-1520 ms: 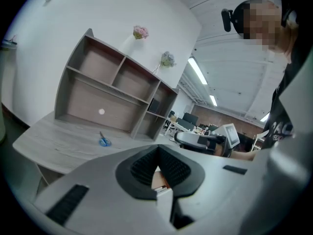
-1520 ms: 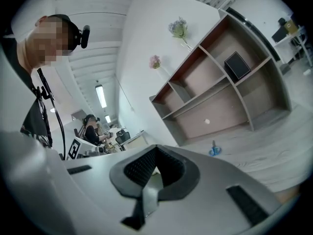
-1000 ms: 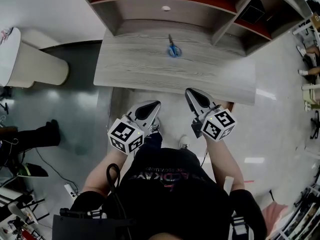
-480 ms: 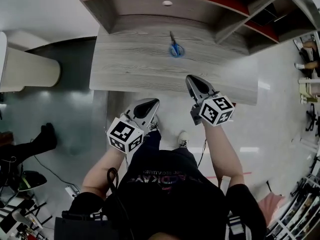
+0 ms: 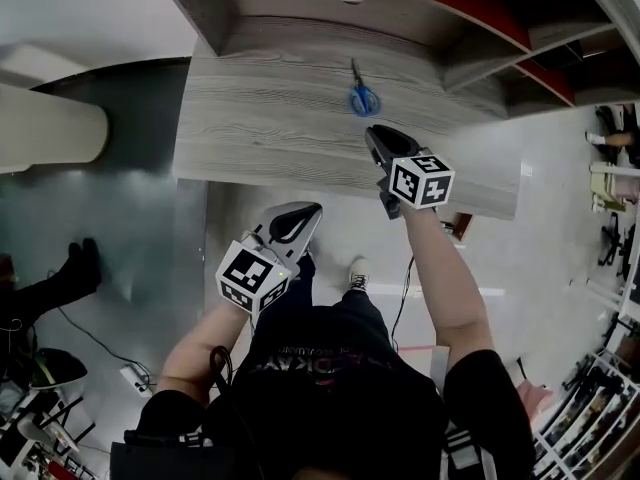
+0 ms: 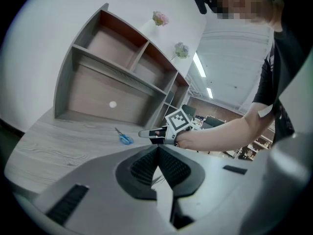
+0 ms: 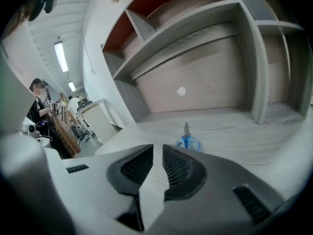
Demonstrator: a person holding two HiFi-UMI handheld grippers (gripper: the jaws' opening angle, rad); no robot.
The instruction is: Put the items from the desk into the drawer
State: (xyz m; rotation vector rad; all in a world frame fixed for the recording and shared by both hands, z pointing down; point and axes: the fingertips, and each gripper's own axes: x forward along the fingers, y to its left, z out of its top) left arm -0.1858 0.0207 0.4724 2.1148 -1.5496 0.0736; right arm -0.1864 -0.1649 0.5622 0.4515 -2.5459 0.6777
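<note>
Scissors (image 5: pixel 362 96) with blue loop handles and slim metal blades lie flat toward the back of the grey wood-grain counter (image 5: pixel 260 128), below an open shelf unit (image 5: pixel 300 13). Just short of them the right tongs (image 5: pixel 373 135) hover empty, their ribbed pads having just been opening to a narrow gap. The left tongs (image 5: pixel 308 209) hang off the counter's front edge, pinched together on nothing.

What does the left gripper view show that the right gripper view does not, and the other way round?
Only the left gripper view: the right gripper with the person's forearm behind it, and the left gripper, jaws together. Only the right gripper view: the right jaws, which have just been opening, a little apart with nothing between them, and a pale table. Both: the blue scissors lying on the desk before the shelf unit.
</note>
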